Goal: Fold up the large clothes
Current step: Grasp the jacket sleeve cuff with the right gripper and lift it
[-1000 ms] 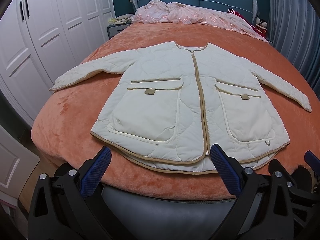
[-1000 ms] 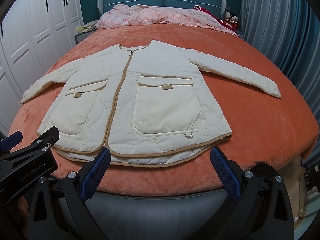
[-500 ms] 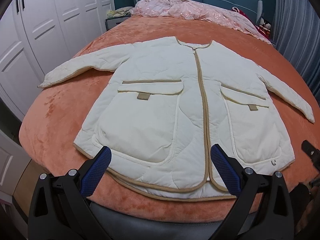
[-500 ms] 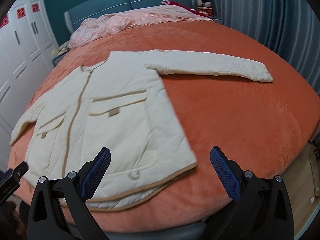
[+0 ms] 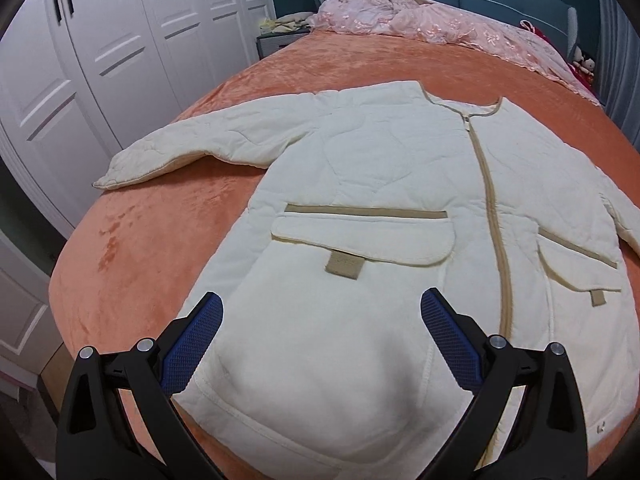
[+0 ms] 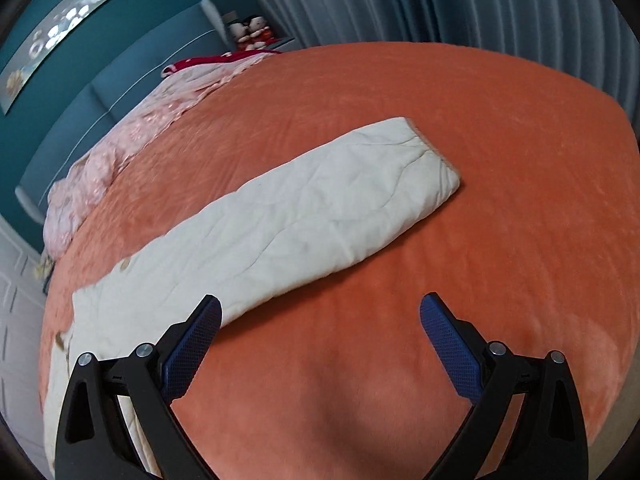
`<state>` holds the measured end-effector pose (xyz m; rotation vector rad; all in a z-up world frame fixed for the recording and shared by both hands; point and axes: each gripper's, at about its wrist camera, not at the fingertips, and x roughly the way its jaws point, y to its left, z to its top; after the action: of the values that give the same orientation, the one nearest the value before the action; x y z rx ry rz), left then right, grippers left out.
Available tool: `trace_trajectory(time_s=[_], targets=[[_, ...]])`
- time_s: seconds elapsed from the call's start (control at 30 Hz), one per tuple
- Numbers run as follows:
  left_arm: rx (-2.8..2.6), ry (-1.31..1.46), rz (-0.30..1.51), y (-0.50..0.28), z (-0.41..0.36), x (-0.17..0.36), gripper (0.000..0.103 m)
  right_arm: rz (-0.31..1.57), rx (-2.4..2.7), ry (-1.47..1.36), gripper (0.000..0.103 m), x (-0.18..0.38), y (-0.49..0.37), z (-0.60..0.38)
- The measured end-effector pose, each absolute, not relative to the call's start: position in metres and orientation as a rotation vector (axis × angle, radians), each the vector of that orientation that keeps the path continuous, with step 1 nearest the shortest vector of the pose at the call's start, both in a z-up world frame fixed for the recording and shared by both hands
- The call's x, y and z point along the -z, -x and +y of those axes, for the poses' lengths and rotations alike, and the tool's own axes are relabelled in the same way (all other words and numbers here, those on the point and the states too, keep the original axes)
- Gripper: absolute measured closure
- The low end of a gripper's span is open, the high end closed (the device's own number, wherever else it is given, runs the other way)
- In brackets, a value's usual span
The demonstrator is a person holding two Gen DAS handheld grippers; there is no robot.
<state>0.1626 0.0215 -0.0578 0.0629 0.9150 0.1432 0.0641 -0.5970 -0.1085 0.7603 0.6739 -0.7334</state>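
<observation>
Folding has not begun: the cream quilted jacket (image 5: 400,208) lies face up and zipped on the orange bedspread (image 5: 132,264), both sleeves spread out to the sides. My left gripper (image 5: 322,340) hangs with its jaws wide apart over the lower front panel, above the big patch pocket (image 5: 352,248) with its tan tab, and it holds nothing. My right gripper (image 6: 320,340) is likewise spread and empty, over bare bedspread just below the right sleeve (image 6: 320,208), whose cuff lies out toward the curtain side. I judge the first move to be bringing a sleeve across the chest, so I would take the right sleeve near the cuff, pinching through both quilted layers so the padding does not slip, lift only enough to clear the plush, and lay it straight across the tan zipper band (image 5: 494,208). The left sleeve (image 5: 208,140) wants the same treatment from my other hand. The padding looks puffy and springy, so I expect folds to need pressing flat, and the plush cover may drag at the fabric if I slide instead of lifting. The bed fills the room's middle: a rumpled pink lace coverlet (image 5: 440,28) lies heaped at the head against a teal padded headboard (image 6: 100,92), white wardrobe doors (image 5: 100,52) stand along the left, grey-blue curtains (image 6: 460,4) hang on the right, and small dolls (image 6: 252,32) sit beside the headboard.
</observation>
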Motion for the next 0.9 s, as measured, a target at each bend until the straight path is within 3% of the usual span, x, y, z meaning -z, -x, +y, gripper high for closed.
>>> trace_trajectory(time_s=[0.27,0.33,0.4,0.43,0.6,0.73,0.9], targets=[[-0.166,-0.075,0.947,-0.19,0.025,0.075,0.006,0.596,0.86,-0.888,0.009,0.144,-0.073,-0.659],[-0.167,-0.066,0.94,-0.195,0.026,0.075,0.006,0.601,0.855,-0.884,0.03,0.143,-0.084,-0.667],[-0.154,-0.046,0.94,-0.202,0.029,0.077,0.006,0.632,0.85,-0.891,0.079,0.142,-0.102,-0.67],[-0.163,-0.044,0.941,-0.206,0.031,0.077,0.006,0.632,0.831,-0.891,0.089,0.138,-0.111,-0.67],[-0.189,0.004,0.94,-0.219,0.044,0.08,0.006,0.543,0.618,-0.699,0.091,0.064,-0.181,-0.597],[-0.214,0.039,0.939,-0.222,0.058,0.081,0.006,0.534,0.243,-0.472,0.092,0.0,-0.251,-0.452],[-0.203,0.098,0.944,-0.219,0.073,0.079,0.006,0.626,-0.204,-0.308,0.085,0.001,-0.301,-0.253]])
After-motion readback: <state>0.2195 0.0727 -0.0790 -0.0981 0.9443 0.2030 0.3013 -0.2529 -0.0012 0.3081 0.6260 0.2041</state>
